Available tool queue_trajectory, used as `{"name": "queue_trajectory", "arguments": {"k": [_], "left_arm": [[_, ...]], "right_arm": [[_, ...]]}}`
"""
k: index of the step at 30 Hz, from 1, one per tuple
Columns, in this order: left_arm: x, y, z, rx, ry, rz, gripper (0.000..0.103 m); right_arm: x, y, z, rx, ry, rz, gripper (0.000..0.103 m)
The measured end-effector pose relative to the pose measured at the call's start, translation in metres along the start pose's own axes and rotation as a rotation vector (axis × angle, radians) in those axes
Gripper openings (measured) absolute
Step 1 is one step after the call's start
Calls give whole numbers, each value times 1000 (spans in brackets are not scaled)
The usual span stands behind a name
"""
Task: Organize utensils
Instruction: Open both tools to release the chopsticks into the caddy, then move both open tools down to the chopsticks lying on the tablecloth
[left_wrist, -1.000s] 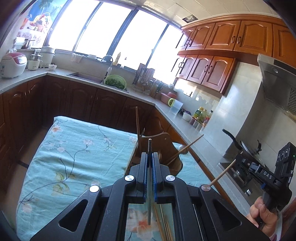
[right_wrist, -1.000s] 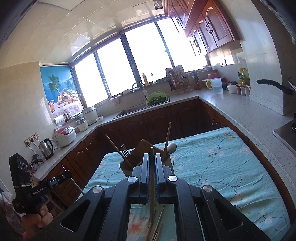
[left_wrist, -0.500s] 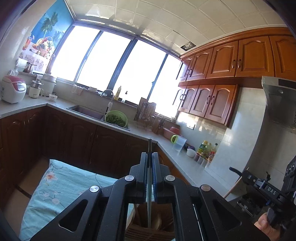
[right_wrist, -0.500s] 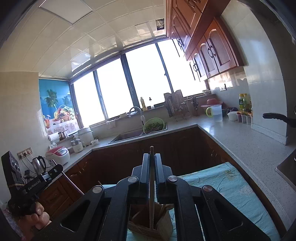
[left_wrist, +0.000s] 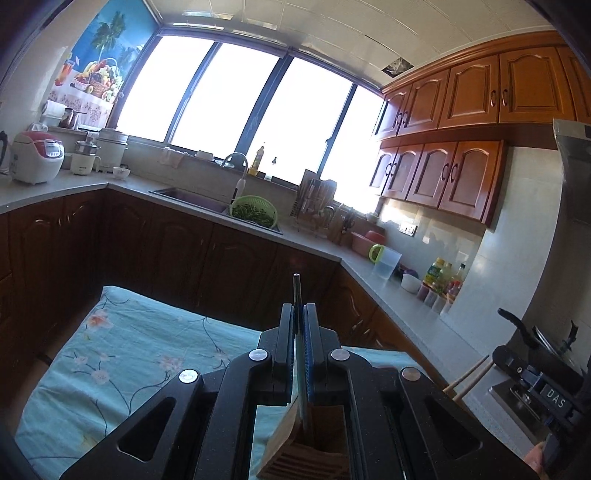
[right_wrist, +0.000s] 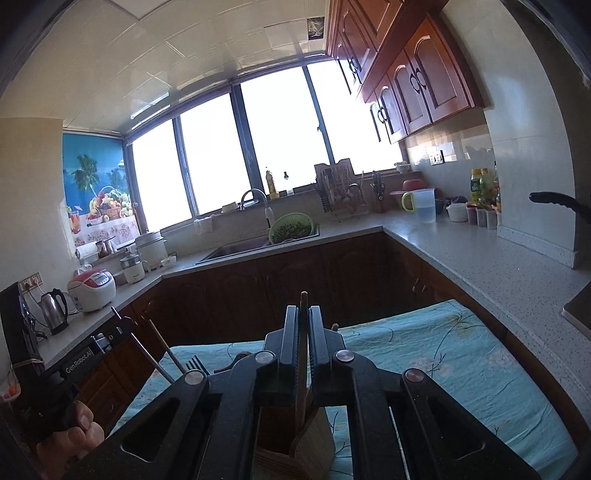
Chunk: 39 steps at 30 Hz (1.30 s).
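My left gripper (left_wrist: 300, 308) is shut on a thin dark chopstick (left_wrist: 296, 290) that stands upright, its lower end inside a wooden utensil holder (left_wrist: 314, 443) right below the jaws. My right gripper (right_wrist: 303, 310) is shut on a wooden chopstick (right_wrist: 303, 301), also upright, its lower end in the same wooden holder (right_wrist: 314, 439). In the right wrist view a fork (right_wrist: 194, 365) and other chopsticks (right_wrist: 159, 341) stick out of the holder at left. Each gripper shows in the other's view: the right gripper (left_wrist: 532, 384) at far right, the left gripper (right_wrist: 77, 363) at far left.
The holder stands on a table with a light blue floral cloth (left_wrist: 122, 354). Dark cabinets and a grey counter (right_wrist: 461, 254) run around it, with a sink (left_wrist: 192, 194), green colander (left_wrist: 253, 212), rice cooker (left_wrist: 35, 157), kettle (right_wrist: 53, 310), jug (right_wrist: 423, 205) and bottles. A pan handle (right_wrist: 557, 203) juts out at right.
Both grippers tilted down a little from half a second ago and the holder stays below the jaws. A second ago both were aimed lower at the table, farther from the holder.
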<state>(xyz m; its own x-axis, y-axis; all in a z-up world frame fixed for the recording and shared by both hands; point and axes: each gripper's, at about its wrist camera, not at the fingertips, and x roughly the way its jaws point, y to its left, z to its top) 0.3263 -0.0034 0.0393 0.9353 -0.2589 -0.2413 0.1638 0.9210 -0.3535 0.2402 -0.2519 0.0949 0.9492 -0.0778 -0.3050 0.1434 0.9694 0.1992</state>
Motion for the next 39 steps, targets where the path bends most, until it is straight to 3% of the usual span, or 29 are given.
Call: {"name": "queue_trajectory", "arguments": {"k": [9,19,21,23,24,25,27,28,30,32,34,39], "left_arm": [[25,7,7,21,92,-10,4],[28,7,18,39,97,5,4],[29,8,21,35,110,-1,4],[30,9,21,29,125,4,10],[27,10,20,26,128,9,18],[23,10,19,20,122,20,26],[13,12,19,6,111,35,41],[7,13,19,2,104,38,49],[-5,15,17,-6,103,56,63],[-20,18,13,-19,104,56,68],[-34,19,7,-28,119,59,77],[-71,25,-11,-44,155,63,78]], "right_arm": [[9,-9,-9,24,51,4,5],[14,-13,-6,37,78,3,6],[15,-14,-5,45,90,7,10],[14,-17,-4,61,93,15,10],[12,-18,-3,68,93,19,11],[10,-19,-3,77,90,24,15],[1,-22,-2,97,75,48,40],[-4,-22,-2,104,63,57,57],[-17,-24,-2,107,38,65,71],[-29,-25,-4,111,22,76,91],[-41,-28,-9,121,14,86,98],[-66,-38,-28,146,45,83,99]]}}
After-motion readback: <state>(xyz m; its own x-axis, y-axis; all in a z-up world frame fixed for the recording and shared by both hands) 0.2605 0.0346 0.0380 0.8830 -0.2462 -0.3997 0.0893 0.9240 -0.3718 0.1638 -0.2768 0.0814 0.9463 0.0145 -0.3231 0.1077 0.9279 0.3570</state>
